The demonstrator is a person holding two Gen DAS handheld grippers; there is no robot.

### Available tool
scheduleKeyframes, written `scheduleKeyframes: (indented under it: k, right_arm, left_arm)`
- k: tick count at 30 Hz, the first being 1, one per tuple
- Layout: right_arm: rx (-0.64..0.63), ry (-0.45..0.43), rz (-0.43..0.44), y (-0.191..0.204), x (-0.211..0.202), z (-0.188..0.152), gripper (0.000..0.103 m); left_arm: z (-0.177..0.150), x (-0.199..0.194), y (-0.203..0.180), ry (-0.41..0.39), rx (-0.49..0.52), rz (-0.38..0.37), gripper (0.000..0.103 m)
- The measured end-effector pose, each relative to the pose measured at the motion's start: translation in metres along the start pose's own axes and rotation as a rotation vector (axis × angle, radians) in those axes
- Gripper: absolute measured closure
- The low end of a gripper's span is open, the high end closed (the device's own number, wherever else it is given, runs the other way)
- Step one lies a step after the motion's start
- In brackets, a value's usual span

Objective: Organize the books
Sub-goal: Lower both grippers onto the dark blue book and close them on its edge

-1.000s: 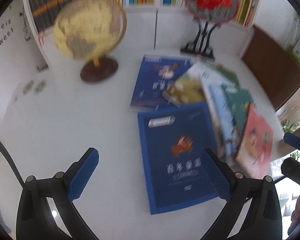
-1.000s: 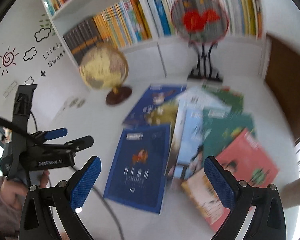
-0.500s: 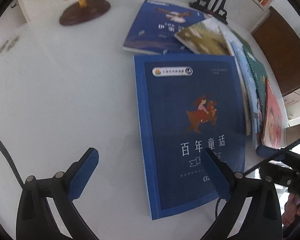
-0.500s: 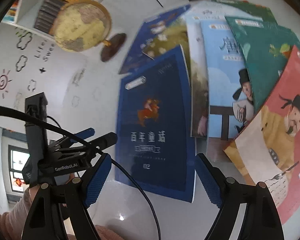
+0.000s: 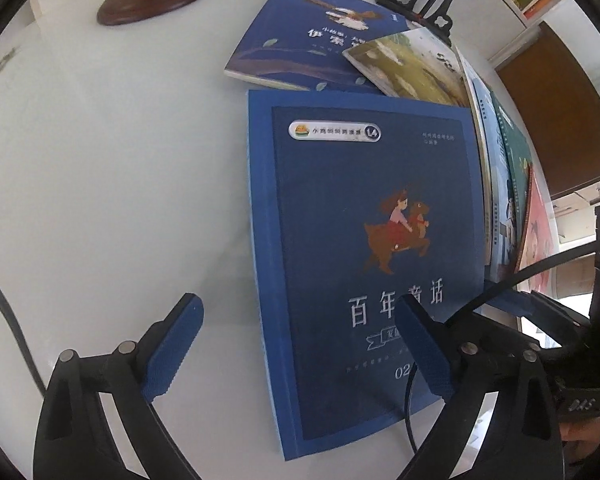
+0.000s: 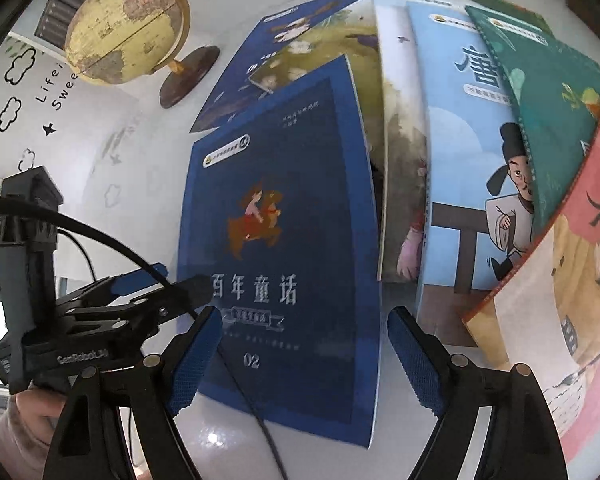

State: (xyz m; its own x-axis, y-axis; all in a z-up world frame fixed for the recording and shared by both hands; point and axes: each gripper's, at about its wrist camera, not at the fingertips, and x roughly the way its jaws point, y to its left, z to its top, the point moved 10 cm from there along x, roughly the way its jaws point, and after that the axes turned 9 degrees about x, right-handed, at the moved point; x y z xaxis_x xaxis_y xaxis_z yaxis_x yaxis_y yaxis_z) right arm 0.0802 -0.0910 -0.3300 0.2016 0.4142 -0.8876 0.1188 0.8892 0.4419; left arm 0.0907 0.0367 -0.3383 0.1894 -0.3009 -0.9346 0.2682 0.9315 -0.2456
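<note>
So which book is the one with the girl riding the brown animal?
Start at the globe on the white table and come toward the fan of books. It is the dark blue book at the left end, lying on top beside the open right claw. Only its cover shows that rider, white characters and "02".

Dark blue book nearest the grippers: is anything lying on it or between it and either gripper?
No book lies on the dark blue book; it tops the fan's left end. Only a black cable crosses its lower corner. The left gripper, closing, and the right gripper straddle its edges, unobstructed.
</note>
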Motion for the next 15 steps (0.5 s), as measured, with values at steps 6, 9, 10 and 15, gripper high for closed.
scheduleKeyframes:
  k: [6,9,10,15]
  right_arm:
    - [-0.055,-0.057,-0.026,-0.005,0.006,0.013,0.012]
    - [-0.088,-0.066,-0.020,-0.003,0.008,0.015,0.003]
    - [-0.090,-0.062,-0.008,-0.001,0.010,0.016,0.003]
    - [-0.028,0.037,0.129,0.009,0.017,0.013,0.073]
  left_arm:
    - [0.009,0.000,-0.005,-0.027,0.000,-0.036,0.009]
    - [0.009,-0.003,-0.005,-0.039,-0.005,-0.069,0.009]
    - [0.012,-0.002,-0.008,-0.041,-0.011,-0.089,0.010]
    - [0.018,-0.001,0.004,-0.066,-0.033,-0.029,0.009]
